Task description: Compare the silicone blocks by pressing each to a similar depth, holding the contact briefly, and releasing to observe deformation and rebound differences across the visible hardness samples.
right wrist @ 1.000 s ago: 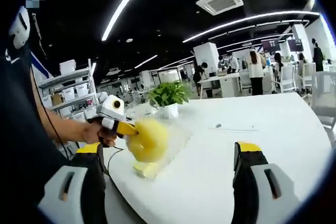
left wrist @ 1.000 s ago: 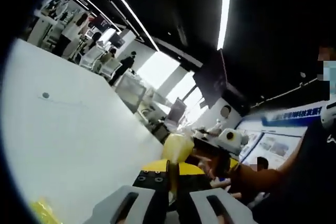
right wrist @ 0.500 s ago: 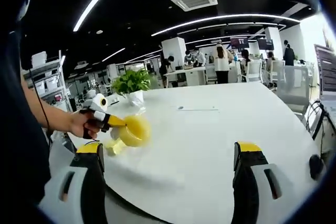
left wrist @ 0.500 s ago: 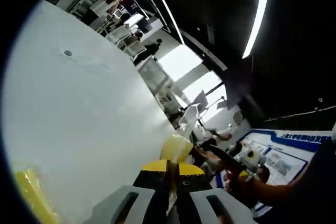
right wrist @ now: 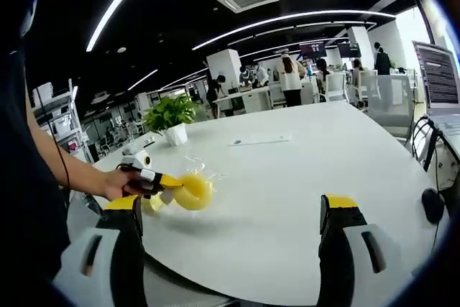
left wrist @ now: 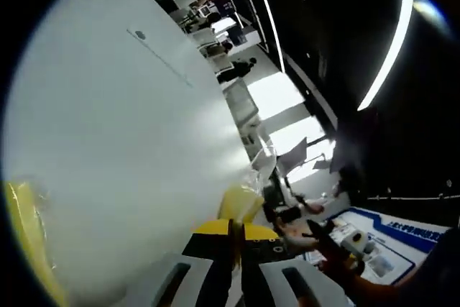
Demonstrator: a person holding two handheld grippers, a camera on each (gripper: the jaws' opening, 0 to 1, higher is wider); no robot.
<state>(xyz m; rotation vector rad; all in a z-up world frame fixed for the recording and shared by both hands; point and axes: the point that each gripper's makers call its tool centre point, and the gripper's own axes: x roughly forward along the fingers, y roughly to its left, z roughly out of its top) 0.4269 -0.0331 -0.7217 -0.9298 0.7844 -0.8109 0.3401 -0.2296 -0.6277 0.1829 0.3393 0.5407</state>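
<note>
White and round-edged, the surface (right wrist: 302, 177) spreads across an open office with strip lights overhead, desks and people at the back, and a potted plant (right wrist: 171, 116) near its far edge. On it, in the right gripper view, the left gripper (right wrist: 172, 183) comes in from the left, held in a person's hand (right wrist: 118, 185); its fingers are closed on a yellow silicone block (right wrist: 192, 192), which sits low over the surface, apparently just above or touching it. A second yellow piece (right wrist: 152, 203) lies just beside it, under the hand. In the left gripper view the block (left wrist: 241, 205) sits straight ahead at the fingertips, long axis along the fingers. The right gripper (right wrist: 233, 249) has its fingers spread wide with nothing between them, well apart from the block, so the left is far nearer. A blue wall panel (left wrist: 402, 231) carries writing too small to read.
</note>
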